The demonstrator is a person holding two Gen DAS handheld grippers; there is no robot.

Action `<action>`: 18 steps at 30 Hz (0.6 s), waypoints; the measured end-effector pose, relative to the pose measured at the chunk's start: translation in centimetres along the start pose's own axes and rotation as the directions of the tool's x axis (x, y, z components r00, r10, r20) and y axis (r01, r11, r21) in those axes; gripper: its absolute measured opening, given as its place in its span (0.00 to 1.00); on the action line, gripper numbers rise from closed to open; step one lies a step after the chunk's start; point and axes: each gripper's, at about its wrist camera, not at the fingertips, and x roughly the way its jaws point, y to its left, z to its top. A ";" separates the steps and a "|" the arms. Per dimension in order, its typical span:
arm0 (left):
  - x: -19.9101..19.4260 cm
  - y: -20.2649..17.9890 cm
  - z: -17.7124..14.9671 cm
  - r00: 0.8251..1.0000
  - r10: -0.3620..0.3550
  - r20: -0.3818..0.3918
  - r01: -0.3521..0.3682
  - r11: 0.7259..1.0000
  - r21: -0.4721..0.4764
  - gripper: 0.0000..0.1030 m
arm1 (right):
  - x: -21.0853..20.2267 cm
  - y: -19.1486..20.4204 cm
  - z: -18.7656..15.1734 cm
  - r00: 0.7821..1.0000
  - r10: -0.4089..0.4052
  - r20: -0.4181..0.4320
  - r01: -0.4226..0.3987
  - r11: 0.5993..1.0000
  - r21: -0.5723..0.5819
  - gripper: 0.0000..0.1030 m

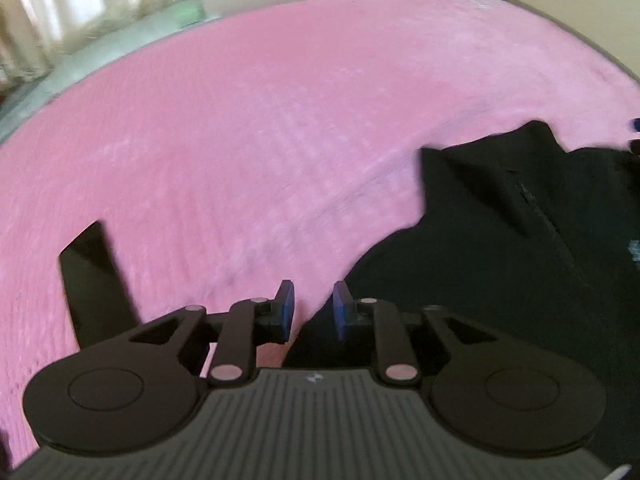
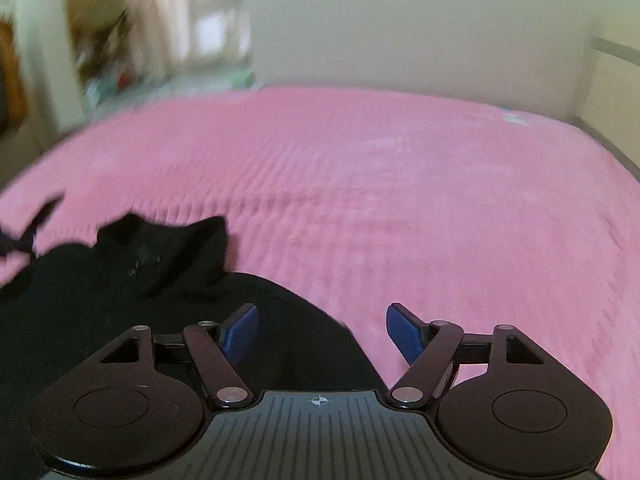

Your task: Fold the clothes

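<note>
A black garment (image 1: 500, 260) lies crumpled on the pink bedspread (image 1: 240, 140), at the right of the left wrist view. My left gripper (image 1: 314, 308) hovers over its left edge. Its blue pads (image 1: 286, 304) stand a narrow gap apart with nothing pinched between them. In the right wrist view the same black garment (image 2: 120, 300) fills the lower left. My right gripper (image 2: 322, 332) is wide open above the garment's right edge, where black cloth meets the pink bedspread (image 2: 400, 200). Its pads (image 2: 404, 332) touch nothing.
A separate black strip (image 1: 92, 280) lies on the spread to the left of my left gripper. A pale wall (image 2: 400, 32) stands behind the bed, with a blurred doorway and clutter (image 2: 160, 40) at the far left. A grey bed edge (image 2: 612, 152) runs at the right.
</note>
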 end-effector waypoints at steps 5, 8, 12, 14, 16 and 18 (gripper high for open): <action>-3.6 -1.8 -4.9 0.998 0.000 0.058 -0.001 1.000 0.028 0.23 | -10.6 -4.0 -7.2 0.989 -0.140 0.051 0.128 0.974 0.188 0.79; -6.3 -4.6 -7.4 0.995 -0.077 0.070 0.070 0.993 0.091 0.32 | -14.7 -6.2 -12.8 0.982 -0.188 -0.031 0.190 0.944 0.268 0.86; -10.0 -9.4 -11.1 0.976 -0.208 0.067 0.191 0.962 0.196 0.38 | -15.9 -8.2 -16.9 0.990 -0.141 -0.013 0.136 0.922 0.363 0.86; -10.8 -12.1 -12.5 0.964 -0.262 0.055 0.236 0.930 0.281 0.38 | -14.7 -8.4 -17.5 0.992 -0.123 0.012 0.110 0.923 0.368 0.86; -11.4 -14.4 -13.6 0.953 -0.297 0.058 0.260 0.901 0.347 0.38 | -14.2 -8.9 -17.6 0.996 -0.088 0.030 0.071 0.929 0.364 0.86; -11.4 -16.1 -14.1 0.946 -0.316 0.074 0.267 0.887 0.375 0.38 | -14.4 -8.9 -18.3 0.998 -0.064 0.027 0.050 0.931 0.361 0.70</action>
